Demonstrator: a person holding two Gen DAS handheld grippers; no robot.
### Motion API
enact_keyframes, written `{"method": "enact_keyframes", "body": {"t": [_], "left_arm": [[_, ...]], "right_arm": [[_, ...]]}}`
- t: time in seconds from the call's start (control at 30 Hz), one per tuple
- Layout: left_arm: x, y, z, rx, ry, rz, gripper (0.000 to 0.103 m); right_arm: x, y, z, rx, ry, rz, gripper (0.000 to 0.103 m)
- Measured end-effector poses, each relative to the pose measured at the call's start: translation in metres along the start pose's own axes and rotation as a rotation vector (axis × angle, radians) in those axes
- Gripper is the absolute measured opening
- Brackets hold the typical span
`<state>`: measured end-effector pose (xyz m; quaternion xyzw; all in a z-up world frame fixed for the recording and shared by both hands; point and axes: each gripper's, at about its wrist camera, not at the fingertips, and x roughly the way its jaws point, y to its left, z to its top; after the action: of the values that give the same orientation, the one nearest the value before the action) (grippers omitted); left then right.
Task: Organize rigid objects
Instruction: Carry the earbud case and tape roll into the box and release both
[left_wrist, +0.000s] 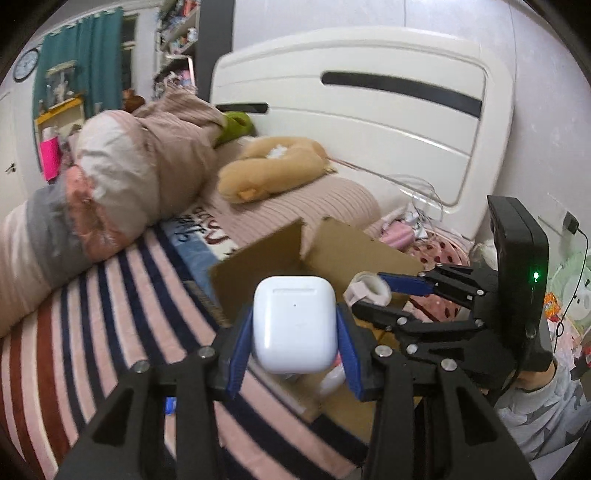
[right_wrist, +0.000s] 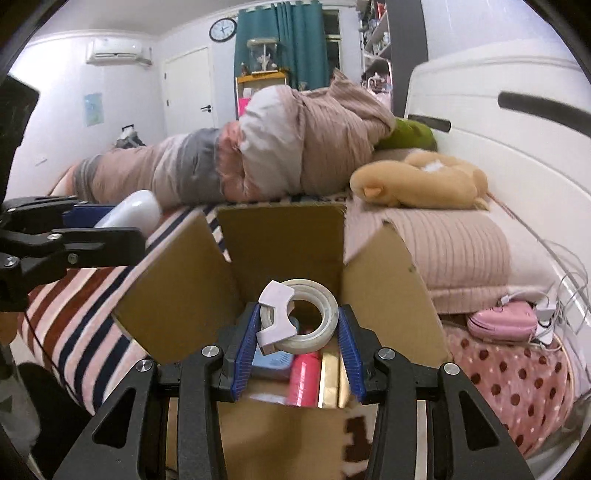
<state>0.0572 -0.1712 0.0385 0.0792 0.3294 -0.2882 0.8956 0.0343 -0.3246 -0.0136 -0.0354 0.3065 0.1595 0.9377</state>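
My left gripper (left_wrist: 294, 332) is shut on a white earbud case (left_wrist: 294, 323) and holds it above the near edge of an open cardboard box (left_wrist: 258, 266) on the bed. My right gripper (right_wrist: 299, 328) is shut on a roll of clear tape with a white dispenser clip (right_wrist: 299, 319), held over the box's opening (right_wrist: 280, 236). Inside the box lie a blue item (right_wrist: 273, 363), a pink cylinder (right_wrist: 303, 380) and a gold box (right_wrist: 330, 380). The right gripper also shows in the left wrist view (left_wrist: 369, 295), and the left gripper with the case shows in the right wrist view (right_wrist: 110, 225).
The box sits on a striped blanket (left_wrist: 92, 332). A rolled quilt (right_wrist: 240, 158), a tan plush pillow (right_wrist: 417, 181) and a white headboard (left_wrist: 369, 122) lie beyond. A pink pouch (right_wrist: 502, 319) and cables (right_wrist: 565, 288) lie to the right on a dotted cloth (right_wrist: 517, 376).
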Motion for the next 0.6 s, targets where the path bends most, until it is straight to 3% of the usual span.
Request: {"method": "enact_keyframes", "body": {"t": [0.1, 0.23, 0.6], "left_arm": [[0.021, -0.009, 0.002, 0.009, 0.039, -0.005, 0.04], [0.039, -0.015, 0.003, 0.009, 0.077, -0.012, 0.04], [0.045, -0.017, -0.005, 0.03, 0.115, 0.001, 0.04]], "right_arm": [[0.003, -0.008, -0.003, -0.001, 0.014, 0.015, 0.038], [0.006, -0.014, -0.01, -0.007, 0.016, 0.032, 0.047], [0.012, -0.021, -0.012, -0.008, 0.005, 0.06, 0.047]]}}
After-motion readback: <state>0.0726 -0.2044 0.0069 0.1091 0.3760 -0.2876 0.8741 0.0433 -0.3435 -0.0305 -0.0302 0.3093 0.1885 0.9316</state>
